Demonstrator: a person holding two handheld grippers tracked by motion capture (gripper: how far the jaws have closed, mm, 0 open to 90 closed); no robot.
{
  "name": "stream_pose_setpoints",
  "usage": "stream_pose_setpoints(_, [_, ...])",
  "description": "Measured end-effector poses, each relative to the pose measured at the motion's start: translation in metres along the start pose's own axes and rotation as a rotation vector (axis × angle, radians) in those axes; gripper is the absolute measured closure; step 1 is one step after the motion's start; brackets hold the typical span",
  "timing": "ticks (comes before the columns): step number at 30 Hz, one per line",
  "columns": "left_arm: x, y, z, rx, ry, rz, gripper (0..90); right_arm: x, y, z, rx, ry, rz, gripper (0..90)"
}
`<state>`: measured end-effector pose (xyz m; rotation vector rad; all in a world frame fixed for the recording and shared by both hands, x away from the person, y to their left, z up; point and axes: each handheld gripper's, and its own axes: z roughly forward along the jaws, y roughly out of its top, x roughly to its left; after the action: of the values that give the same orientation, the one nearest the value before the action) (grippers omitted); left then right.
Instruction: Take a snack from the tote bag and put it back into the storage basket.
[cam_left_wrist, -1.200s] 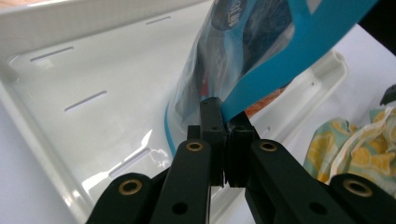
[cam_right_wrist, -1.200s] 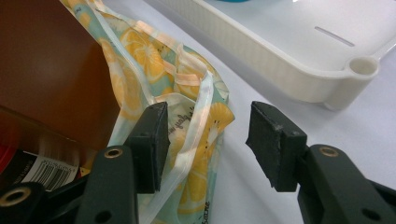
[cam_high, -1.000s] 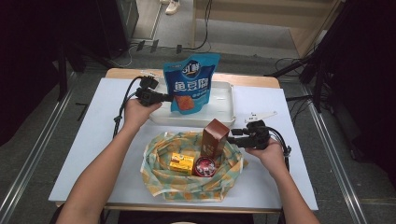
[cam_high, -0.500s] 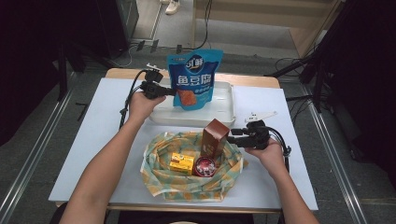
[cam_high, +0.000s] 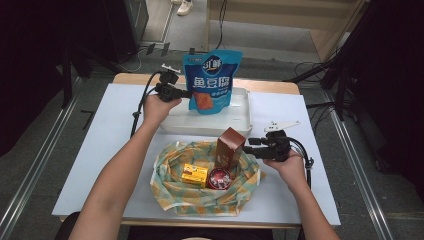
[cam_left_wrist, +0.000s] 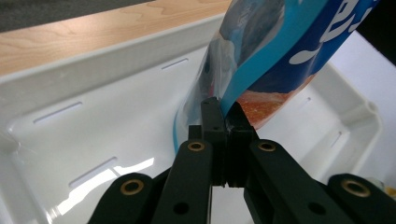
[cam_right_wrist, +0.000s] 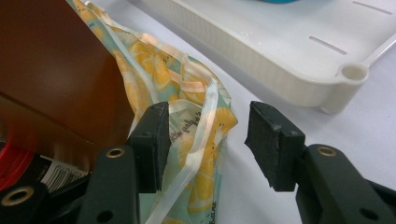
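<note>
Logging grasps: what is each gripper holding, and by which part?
Left gripper pinches the blue snack pouch by its side edge. Right gripper is open, holding nothing.

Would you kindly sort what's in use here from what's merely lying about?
In use: blue foil snack pouch, pinched by the left hand-held gripper; white plastic tray beneath it.

Lying about: brown carton, yellow box, red-lidded tin, in the lemon-print bag.

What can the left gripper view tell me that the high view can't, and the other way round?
The left gripper view alone shows the jaws pinched shut on the edge of the blue pouch. The high view alone takes in the brown box, yellow box and red-lidded tin inside the patterned bag, with the right gripper beside it. Both show the pouch over the white tray.
</note>
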<state>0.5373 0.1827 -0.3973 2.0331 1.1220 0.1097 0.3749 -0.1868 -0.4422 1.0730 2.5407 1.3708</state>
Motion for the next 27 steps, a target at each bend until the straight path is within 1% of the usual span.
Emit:
stream_pose_setpoints(1, [0.000,0.001,0.001,0.003,0.004,0.003,90.0,0.001,0.000,-0.001,-0.005,0.001,0.005,50.3])
stream_pose_setpoints(4, [0.002,0.002,0.003,-0.015,0.005,0.002,90.0,0.001,-0.002,-0.002,-0.010,0.001,0.004,50.3])
stream_pose_setpoints(6, [0.006,0.002,0.005,-0.030,-0.005,-0.011,90.0,0.001,-0.003,-0.003,-0.010,-0.001,0.003,50.3])
stream_pose_setpoints(8, [0.008,0.002,0.005,-0.042,-0.014,-0.026,90.0,0.001,-0.004,-0.004,-0.012,-0.003,0.014,50.3])
stream_pose_setpoints(9, [0.008,0.002,0.006,-0.041,-0.015,-0.028,90.0,0.001,-0.005,-0.004,-0.013,-0.004,0.015,50.3])
stream_pose_setpoints(12, [0.006,0.008,0.008,-0.018,0.001,-0.003,90.0,0.002,-0.006,-0.006,-0.017,-0.007,0.014,50.3])
stream_pose_setpoints(13, [0.006,0.009,0.008,-0.011,0.000,0.000,90.0,0.002,-0.006,-0.006,-0.017,-0.008,0.016,50.4])
stream_pose_setpoints(15, [0.007,0.011,0.010,-0.013,0.005,0.007,90.0,0.002,-0.007,-0.007,-0.017,-0.011,0.017,50.5])
stream_pose_setpoints(17, [0.010,0.011,0.011,-0.023,0.005,0.005,90.0,0.002,-0.007,-0.007,-0.018,-0.014,0.018,50.5])
stream_pose_setpoints(18, [0.011,0.011,0.011,-0.033,0.012,0.008,90.0,0.002,-0.007,-0.008,-0.019,-0.013,0.020,50.6])
stream_pose_setpoints(21, [0.018,0.009,0.012,-0.056,-0.009,-0.029,89.6,0.003,-0.008,-0.009,-0.021,-0.011,0.018,50.5])
stream_pose_setpoints(25, [0.017,0.009,0.010,-0.048,-0.007,-0.014,88.2,0.003,-0.009,-0.010,-0.025,-0.012,0.018,50.6])
stream_pose_setpoints(27, [0.019,0.008,0.009,-0.038,-0.024,-0.024,85.7,0.003,-0.009,-0.011,-0.026,-0.010,0.020,50.5])
